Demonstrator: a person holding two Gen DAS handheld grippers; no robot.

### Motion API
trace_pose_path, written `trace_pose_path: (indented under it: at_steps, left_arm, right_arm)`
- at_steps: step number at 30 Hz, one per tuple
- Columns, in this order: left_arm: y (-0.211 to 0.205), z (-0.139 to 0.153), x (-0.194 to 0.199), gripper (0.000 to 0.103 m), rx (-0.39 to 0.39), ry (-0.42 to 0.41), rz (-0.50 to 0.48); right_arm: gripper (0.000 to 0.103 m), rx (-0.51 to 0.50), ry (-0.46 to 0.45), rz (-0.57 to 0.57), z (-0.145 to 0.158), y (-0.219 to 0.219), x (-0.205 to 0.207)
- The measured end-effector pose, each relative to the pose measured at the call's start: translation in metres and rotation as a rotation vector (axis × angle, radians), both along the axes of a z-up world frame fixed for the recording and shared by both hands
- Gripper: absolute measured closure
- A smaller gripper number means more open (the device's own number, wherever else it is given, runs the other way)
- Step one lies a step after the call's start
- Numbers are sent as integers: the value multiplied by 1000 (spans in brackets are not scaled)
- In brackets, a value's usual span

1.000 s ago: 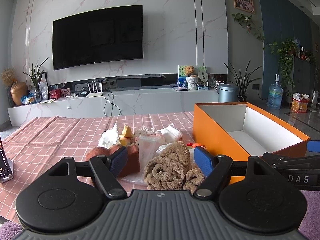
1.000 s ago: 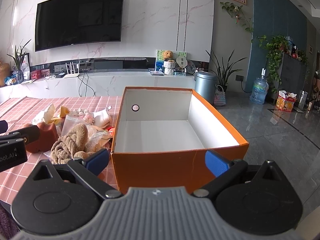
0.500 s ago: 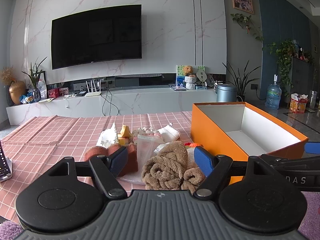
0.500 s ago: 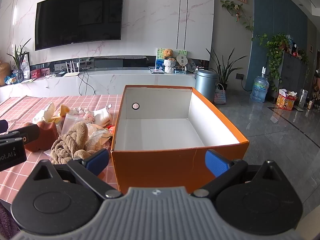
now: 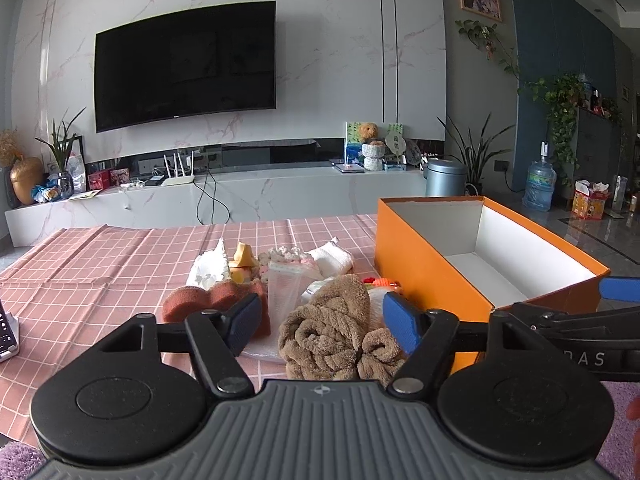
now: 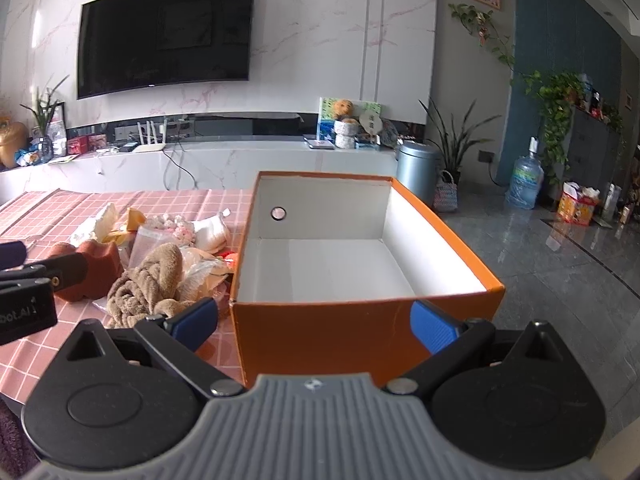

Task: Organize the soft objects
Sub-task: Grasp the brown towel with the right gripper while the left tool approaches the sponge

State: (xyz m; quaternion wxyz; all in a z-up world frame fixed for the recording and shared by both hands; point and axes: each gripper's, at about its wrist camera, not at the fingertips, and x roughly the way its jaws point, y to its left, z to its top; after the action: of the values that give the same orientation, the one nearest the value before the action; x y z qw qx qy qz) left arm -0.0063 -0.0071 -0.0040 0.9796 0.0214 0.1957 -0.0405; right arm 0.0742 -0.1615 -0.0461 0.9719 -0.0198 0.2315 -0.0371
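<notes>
A pile of soft things lies on the pink checked tablecloth (image 5: 100, 264): a brown braided towel (image 5: 332, 332), a red-brown sponge (image 5: 204, 300), a white cloth (image 5: 332, 258) and clear bags. My left gripper (image 5: 322, 322) is open, its blue pads either side of the brown towel, just short of it. An empty orange box (image 6: 360, 328) with a white inside stands right of the pile. My right gripper (image 6: 314, 320) is open, facing the box's near wall. The towel also shows in the right wrist view (image 6: 148, 284).
A device (image 5: 6, 336) lies at the table's left edge. The table's right edge runs by the box (image 5: 432, 280), with grey tiled floor (image 6: 560, 272) beyond. A TV wall and a low white cabinet (image 5: 240, 196) stand behind the table.
Both grippers have drifted very slightly; the left view has shifted a little to the left. Nothing has been gripped or moved.
</notes>
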Motion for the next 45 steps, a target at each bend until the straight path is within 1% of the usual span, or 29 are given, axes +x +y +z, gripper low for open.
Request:
trace_pose_path:
  at_steps: [2,5,6,7,10,12,13,18,20,23,27,31,33,35,36,37,41,42,45]
  left_arm:
    - [1,1,0,23,0,12,-9]
    - [4,2,0,24,-14,28,-15]
    - [7,3,1,26,-18,34,-15]
    - [9,4,3,30,-27,40,-20]
    - [17,4,8,34,-62,104,-45]
    - [24,4,11,35,-85,146,-42]
    - [27,4,13,36,-91,154,-38]
    - [44,6,18,37,-73,170,-20]
    - [51,5,21,37,-63,178,-25]
    - [61,4,29,37,-46,190,-20]
    - [75,-3,42,36,-15,214,-6]
    - [88,-10,54,36,26,230,2]
    - [96,-13,60,36,34,241,1]
    - [101,-17,65,36,48,250,-4]
    - [103,-18,67,36,55,255,-7]
    - [105,-19,69,36,57,259,-8]
    - [112,-24,72,35,31,279,-33]
    - [112,-25,74,35,34,281,-38]
    - [112,-30,77,35,43,291,-48]
  right_arm:
    - [2,-1,-22,41,0,2,-1]
    - [2,-20,-19,64,0,6,1]
    - [2,-29,-21,75,1,8,1]
    - [2,-39,-26,86,1,10,1]
    - [3,-89,-67,131,6,19,0]
    - [3,-95,-89,182,11,22,1]
    - [3,-97,-97,206,13,25,2]
    - [3,-154,-109,331,16,46,14]
    - [3,-177,-95,384,14,55,22]
    - [3,-203,-51,457,11,69,36]
    - [15,-250,63,524,1,90,61]
    - [20,-254,200,562,-11,104,89]
    - [25,-251,253,565,-17,110,101]
    - [27,-251,293,559,-22,114,111]
    - [30,-249,309,558,-24,116,114]
    - [31,-237,328,562,-27,116,119]
    - [32,-176,405,568,-36,116,129]
    - [32,-170,414,573,-38,116,128]
    - [32,-195,411,570,-43,118,127]
